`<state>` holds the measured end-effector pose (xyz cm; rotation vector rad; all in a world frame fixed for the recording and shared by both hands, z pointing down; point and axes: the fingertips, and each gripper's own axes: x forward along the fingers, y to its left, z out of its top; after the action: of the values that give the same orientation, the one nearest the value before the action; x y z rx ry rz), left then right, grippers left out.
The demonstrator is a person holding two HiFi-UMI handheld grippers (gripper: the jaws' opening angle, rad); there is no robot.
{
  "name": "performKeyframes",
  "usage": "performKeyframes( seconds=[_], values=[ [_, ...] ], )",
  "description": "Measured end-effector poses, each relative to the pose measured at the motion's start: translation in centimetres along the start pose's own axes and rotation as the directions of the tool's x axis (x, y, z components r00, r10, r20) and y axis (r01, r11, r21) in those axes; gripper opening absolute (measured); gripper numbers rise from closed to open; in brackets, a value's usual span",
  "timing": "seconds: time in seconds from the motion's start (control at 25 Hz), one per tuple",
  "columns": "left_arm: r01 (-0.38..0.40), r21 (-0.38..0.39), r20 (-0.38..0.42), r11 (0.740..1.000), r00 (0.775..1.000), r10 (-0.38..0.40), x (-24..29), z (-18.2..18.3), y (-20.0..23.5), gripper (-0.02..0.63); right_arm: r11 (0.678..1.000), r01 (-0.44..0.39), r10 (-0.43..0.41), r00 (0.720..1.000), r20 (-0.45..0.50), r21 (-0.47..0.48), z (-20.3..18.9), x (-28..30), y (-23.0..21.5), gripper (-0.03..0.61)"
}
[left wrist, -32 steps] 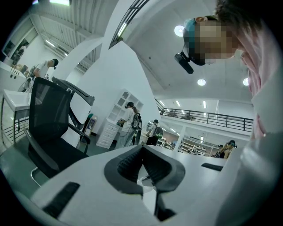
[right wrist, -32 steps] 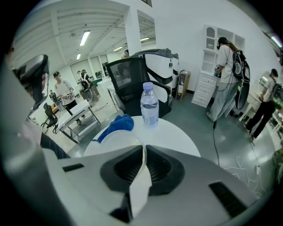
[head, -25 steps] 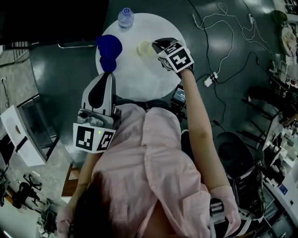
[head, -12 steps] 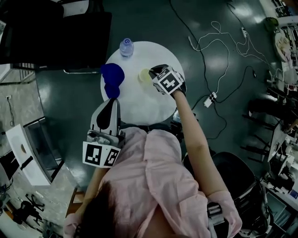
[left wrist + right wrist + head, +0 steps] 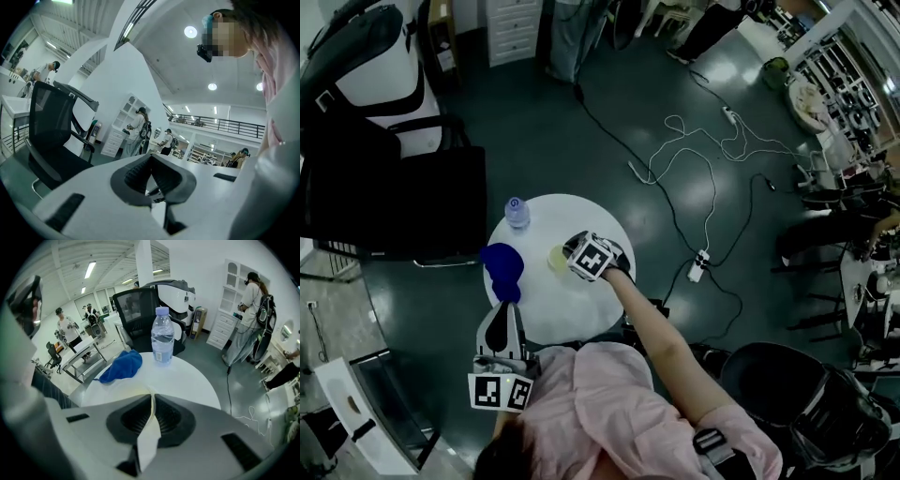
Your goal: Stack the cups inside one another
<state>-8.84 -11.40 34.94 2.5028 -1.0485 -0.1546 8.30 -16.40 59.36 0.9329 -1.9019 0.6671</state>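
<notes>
A pale yellow cup point(image 5: 556, 260) stands on the round white table point(image 5: 553, 314), close to its middle. My right gripper point(image 5: 570, 251) reaches down to it from the right. In the right gripper view this gripper point(image 5: 151, 401) is shut on the cup's thin wall point(image 5: 147, 439), which runs up between the pads. My left gripper point(image 5: 505, 307) hovers at the table's near left edge, pointing level. Its jaws point(image 5: 151, 157) are shut with nothing between them. I can make out only this one cup.
A clear water bottle point(image 5: 517, 212) point(image 5: 162, 341) stands at the table's far edge. A crumpled blue cloth point(image 5: 502, 267) point(image 5: 122, 366) lies at the left. A black office chair point(image 5: 394, 202) is beyond the table, and white cables point(image 5: 703, 178) trail over the dark floor.
The head view has pulled back and shows much more floor. My right gripper stays shut on the cup and has sunk slightly toward the table. The left gripper has not moved.
</notes>
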Motion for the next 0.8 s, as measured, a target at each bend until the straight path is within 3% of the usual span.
performKeyframes(
  seconds=[0.24,0.44,0.6,0.8],
  values=[
    [0.0,0.015,0.006,1.0,1.0,0.0,-0.3,0.5,-0.8,0.017,0.998,0.007,-0.007,1.0,0.01,-0.055,0.3,-0.4,0.2,0.04],
    [0.008,0.023,0.018,1.0,1.0,-0.009,-0.4,0.6,-1.5,0.017,0.991,0.098,-0.108,0.987,-0.118,-0.086,-2.8,-0.8,-1.6,0.04],
    [0.019,0.032,0.025,0.999,0.999,-0.02,0.2,1.2,-1.5,0.017,0.997,0.049,-0.053,0.994,-0.097,-0.051,-2.2,-0.4,-1.1,0.04],
    [0.002,0.028,0.027,1.0,1.0,-0.003,-0.4,1.1,-1.1,0.017,0.996,0.007,-0.011,0.999,-0.048,-0.086,-1.0,0.6,0.0,0.04]
  ],
)
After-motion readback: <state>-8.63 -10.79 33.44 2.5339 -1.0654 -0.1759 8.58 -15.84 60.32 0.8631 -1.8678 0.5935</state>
